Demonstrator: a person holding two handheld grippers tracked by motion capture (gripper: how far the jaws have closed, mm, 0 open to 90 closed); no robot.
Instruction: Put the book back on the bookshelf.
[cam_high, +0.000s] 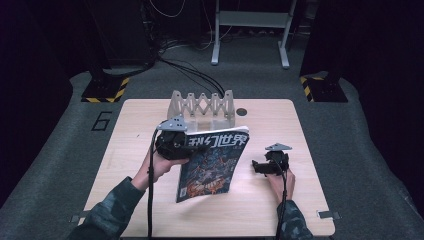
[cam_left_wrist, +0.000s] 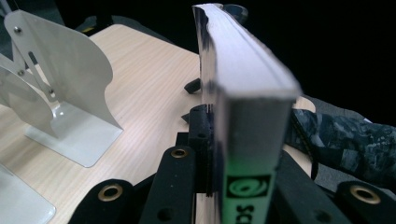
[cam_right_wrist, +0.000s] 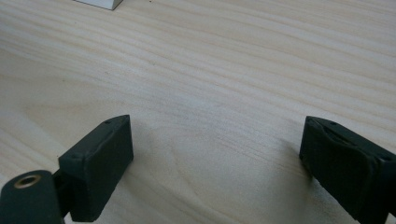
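A thick magazine (cam_high: 212, 162) with a colourful illustrated cover and large white characters is held tilted over the middle of the table (cam_high: 150, 115). My left gripper (cam_high: 184, 145) is shut on its upper left corner. In the left gripper view the magazine (cam_left_wrist: 247, 84) stands edge-on between the black jaws of my left gripper (cam_left_wrist: 243, 154), white page edges up and a green spine label facing me. My right gripper (cam_high: 259, 166) rests low on the table to the magazine's right. Its jaws (cam_right_wrist: 215, 168) stand wide open over bare wood with nothing between them.
A grey metal expanding book rack (cam_high: 202, 107) stands at the table's far middle edge; its curved plates (cam_left_wrist: 70, 84) show left of the magazine. A small dark hole (cam_high: 242, 111) sits beside the rack. A camouflage sleeve (cam_left_wrist: 345, 140) lies at the right.
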